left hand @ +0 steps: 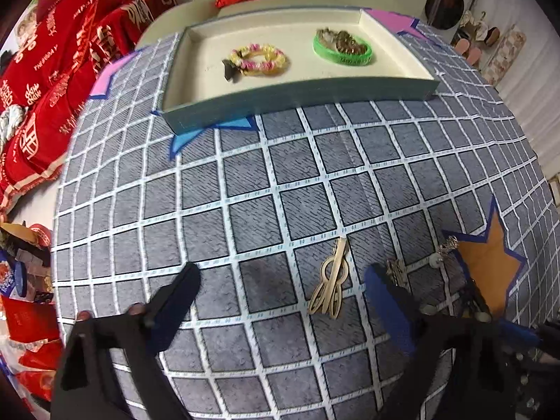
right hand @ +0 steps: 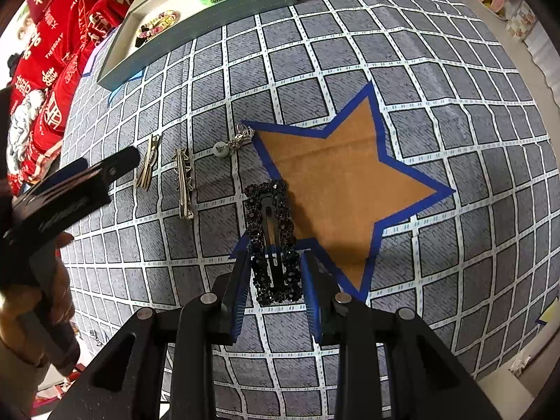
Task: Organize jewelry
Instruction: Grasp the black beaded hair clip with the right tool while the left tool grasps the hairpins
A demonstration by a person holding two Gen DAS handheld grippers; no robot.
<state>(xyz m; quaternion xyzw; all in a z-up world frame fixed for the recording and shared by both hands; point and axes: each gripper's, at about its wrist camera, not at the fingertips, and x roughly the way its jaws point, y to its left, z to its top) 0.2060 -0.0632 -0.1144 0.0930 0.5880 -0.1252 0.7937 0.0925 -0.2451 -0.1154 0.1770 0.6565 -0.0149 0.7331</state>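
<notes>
Hidden or unclear: in the left wrist view the black beaded clip and the right gripper (left hand: 518, 336) sit at the lower right edge, dark, blurred and partly cut off; the brown tangle inside the green bracelet (left hand: 342, 50) is too small to identify.
Left gripper (left hand: 280, 290): jaws wide apart, nothing between them, hovering over the checked cloth (left hand: 245, 192); blue pads on black fingers.
Right gripper (right hand: 276, 280): jaws narrow, one on each side of the near end of the black beaded hair clip (right hand: 273, 241); whether the pads actually press its edges I cannot tell.
Black clip: long rectangular frame crusted with dark glittery beads, lying flat, its far end overlapping the blue edge of the orange star (right hand: 346, 189).
Gold hair clips: a looped one (left hand: 332, 280) and a spiky-edged one (right hand: 183, 185), thin metal, side by side on the cloth, apart from each other.
Pendant (right hand: 231, 143): pale round bead on a silvery chain bit, touching the star's left point.
Tray (left hand: 301, 91): shallow, rectangular, teal outer wall, cream inside, at the far side of the desk.
In the tray: a pink-and-yellow beaded bracelet (left hand: 259, 59) with a dark charm, and the glossy green bracelet, well apart.
Cloth: grey, woven look, white grid lines, covering the desk.
</notes>
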